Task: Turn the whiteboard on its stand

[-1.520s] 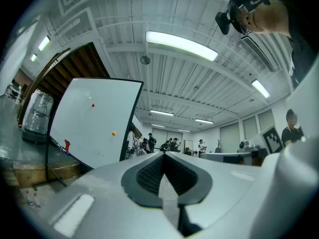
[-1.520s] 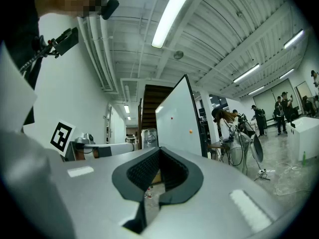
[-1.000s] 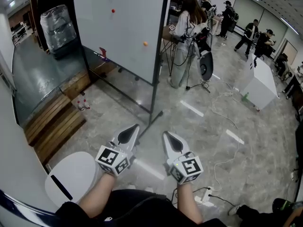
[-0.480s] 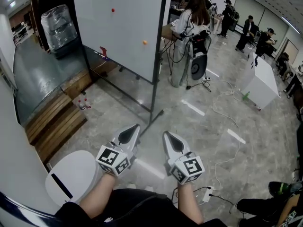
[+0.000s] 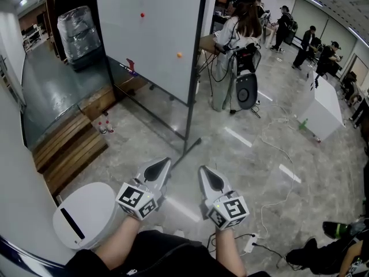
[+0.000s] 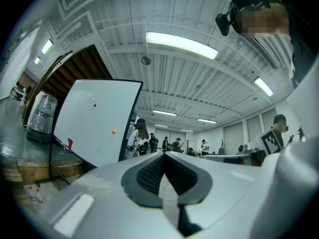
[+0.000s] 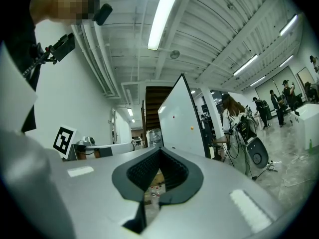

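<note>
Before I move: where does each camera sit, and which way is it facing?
Head view: on the person's head, facing forward and steeply down at floor and whiteboard; forearms, left tool and right tool show.
Left gripper view: on the left tool, looking along its shut jaws, tilted up at whiteboard and ceiling; right tool at right.
Right gripper view: on the right tool, along its shut jaws, likewise tilted up; left tool at left.
Shared: all three see the whiteboard.
</note>
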A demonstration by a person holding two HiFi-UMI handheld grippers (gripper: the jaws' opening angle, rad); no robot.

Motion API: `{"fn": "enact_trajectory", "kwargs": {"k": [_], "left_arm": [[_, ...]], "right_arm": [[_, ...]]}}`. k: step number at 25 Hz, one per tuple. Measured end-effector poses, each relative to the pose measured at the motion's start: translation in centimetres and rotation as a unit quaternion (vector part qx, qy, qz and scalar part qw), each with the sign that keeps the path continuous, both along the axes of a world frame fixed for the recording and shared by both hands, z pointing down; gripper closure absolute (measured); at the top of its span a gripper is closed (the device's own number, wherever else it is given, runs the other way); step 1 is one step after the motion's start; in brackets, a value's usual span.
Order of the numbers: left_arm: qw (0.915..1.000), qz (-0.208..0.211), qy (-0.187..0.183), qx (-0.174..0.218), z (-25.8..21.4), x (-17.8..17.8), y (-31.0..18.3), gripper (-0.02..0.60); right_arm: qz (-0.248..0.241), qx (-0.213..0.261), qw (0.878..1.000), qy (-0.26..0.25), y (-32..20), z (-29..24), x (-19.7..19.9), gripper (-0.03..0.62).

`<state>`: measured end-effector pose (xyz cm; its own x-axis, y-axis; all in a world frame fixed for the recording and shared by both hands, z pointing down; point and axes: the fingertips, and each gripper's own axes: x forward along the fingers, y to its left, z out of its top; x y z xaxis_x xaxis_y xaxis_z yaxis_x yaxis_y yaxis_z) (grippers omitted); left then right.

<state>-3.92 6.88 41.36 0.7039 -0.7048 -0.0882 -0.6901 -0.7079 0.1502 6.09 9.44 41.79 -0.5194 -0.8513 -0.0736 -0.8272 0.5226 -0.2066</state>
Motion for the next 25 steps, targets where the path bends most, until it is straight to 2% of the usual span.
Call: {"fn": "enact_trajectory", "kwargs": {"k": [16, 25], "left_arm": [[0.9998, -0.019, 0.004, -0.009, 1.0, 1.8, 0.9, 0.578], [0.9997, -0.023, -0.007, -0.008, 1.3, 1.1, -2.1, 0.578]], "right_arm": [[-0.003, -0.008, 1.000, -0.001, 0.9, 1.3, 3.3, 0.585], [-0.015, -0.009, 1.000, 0.005, -2.1, 1.6, 2.0, 0.585]]}}
